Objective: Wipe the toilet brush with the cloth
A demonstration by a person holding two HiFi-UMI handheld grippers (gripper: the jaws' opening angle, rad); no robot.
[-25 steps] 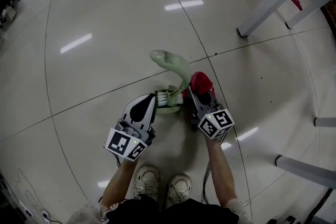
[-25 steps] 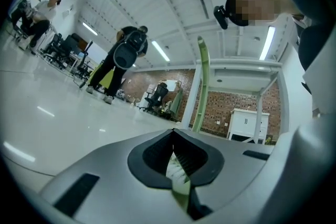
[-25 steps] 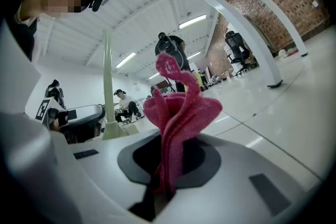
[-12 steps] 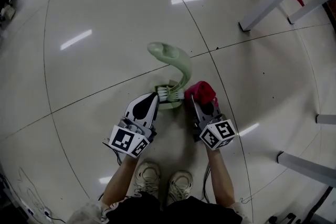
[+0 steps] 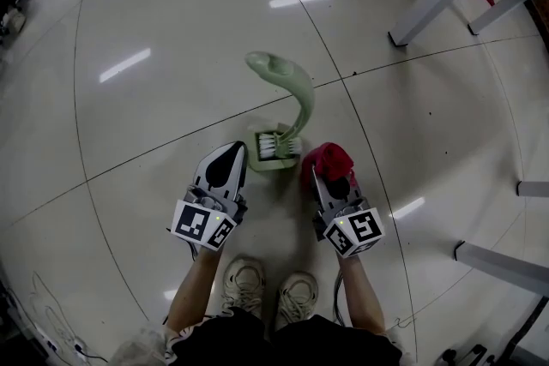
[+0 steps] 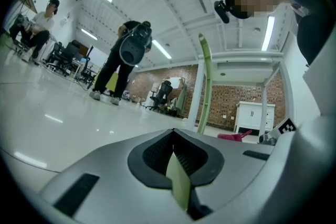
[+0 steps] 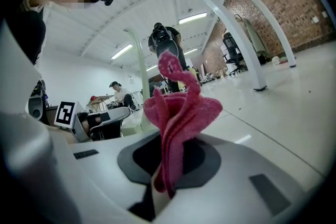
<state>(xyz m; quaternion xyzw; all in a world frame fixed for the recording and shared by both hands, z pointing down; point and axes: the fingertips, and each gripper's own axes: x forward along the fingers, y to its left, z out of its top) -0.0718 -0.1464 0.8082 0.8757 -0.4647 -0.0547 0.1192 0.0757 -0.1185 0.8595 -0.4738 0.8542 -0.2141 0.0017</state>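
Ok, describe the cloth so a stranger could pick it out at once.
Start at the glossy tiled floor, just ahead of the person's shoes. Right of the pale green toilet brush, the right hand-held gripper pinches the cloth: bunched, raspberry pink against grey jaws and green plastic.

Red cloth (image 5: 330,159) in right tongs (image 5: 319,177), beside toilet brush (image 5: 304,100).
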